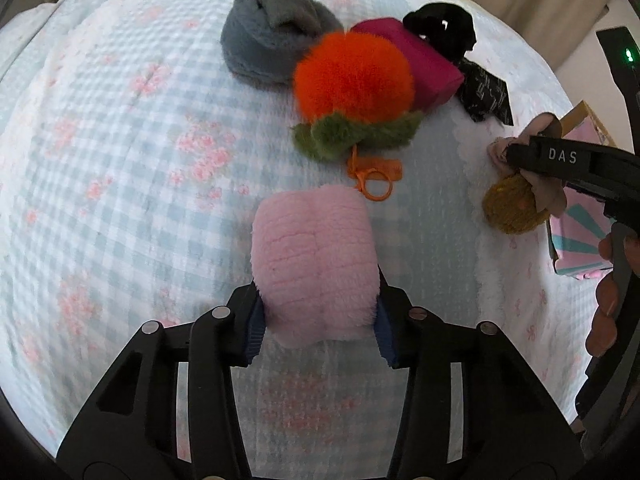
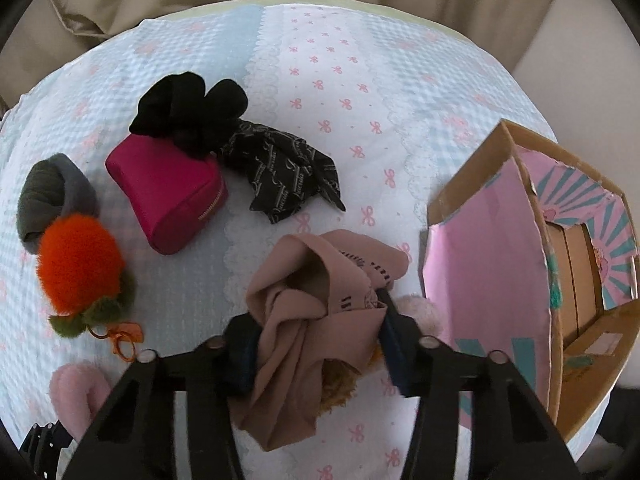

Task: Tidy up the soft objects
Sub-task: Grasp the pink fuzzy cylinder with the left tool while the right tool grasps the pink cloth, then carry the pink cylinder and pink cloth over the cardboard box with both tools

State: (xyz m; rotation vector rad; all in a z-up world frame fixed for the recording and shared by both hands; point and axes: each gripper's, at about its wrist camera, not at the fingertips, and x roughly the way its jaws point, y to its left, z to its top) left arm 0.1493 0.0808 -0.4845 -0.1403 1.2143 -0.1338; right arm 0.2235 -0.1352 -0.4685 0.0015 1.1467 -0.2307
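Note:
My left gripper [image 1: 318, 320] is shut on a pink fluffy plush [image 1: 316, 260], held just over the bedspread; the plush also shows in the right wrist view [image 2: 80, 396]. My right gripper [image 2: 316, 340] is shut on a beige cloth [image 2: 312, 308] bunched over a mustard-yellow fuzzy ball [image 2: 340, 384]. In the left wrist view the right gripper [image 1: 516, 156] holds the cloth [image 1: 548, 192] and the yellow ball [image 1: 512, 208] at the right. An orange pom-pom with green leaves [image 1: 352, 80] [image 2: 80, 264] lies ahead on the bed.
A grey plush [image 1: 268, 36] [image 2: 52, 192], a magenta pouch [image 1: 424, 68] [image 2: 168, 196], a black fuzzy item [image 2: 188, 112] and a black printed scarf [image 2: 288, 176] lie on the bedspread [image 1: 120, 160]. An open cardboard box with pink lining [image 2: 500, 248] stands at the right.

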